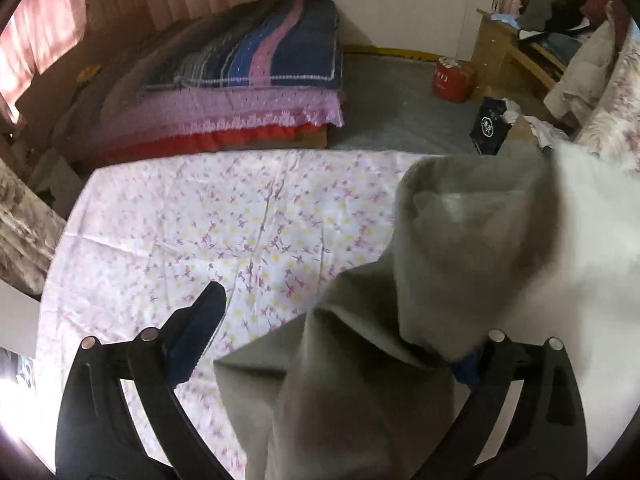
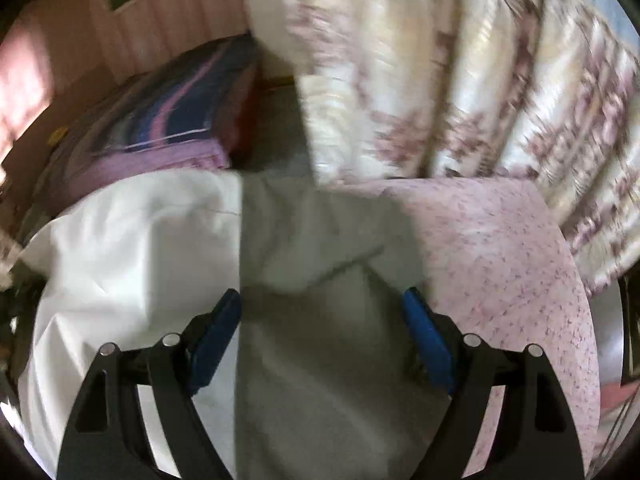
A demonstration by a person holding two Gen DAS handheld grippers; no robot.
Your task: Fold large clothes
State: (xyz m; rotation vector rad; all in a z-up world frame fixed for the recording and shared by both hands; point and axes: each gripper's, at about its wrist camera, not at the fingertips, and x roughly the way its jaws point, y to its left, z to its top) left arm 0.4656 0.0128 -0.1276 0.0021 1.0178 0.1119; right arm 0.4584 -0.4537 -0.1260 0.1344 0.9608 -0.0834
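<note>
The grey-and-white garment (image 1: 460,248) is seen draped over the floral sheet (image 1: 192,224), limp and light. Both the left gripper (image 1: 332,344) and right gripper (image 2: 322,344) are spread wide, nothing pinched. An edge should be taken.

A floral-print sheet (image 1: 192,240) covers the work surface (creased in places), and the grey-and-white garment (image 1: 460,280) lies directly on its right part, bunched.
</note>
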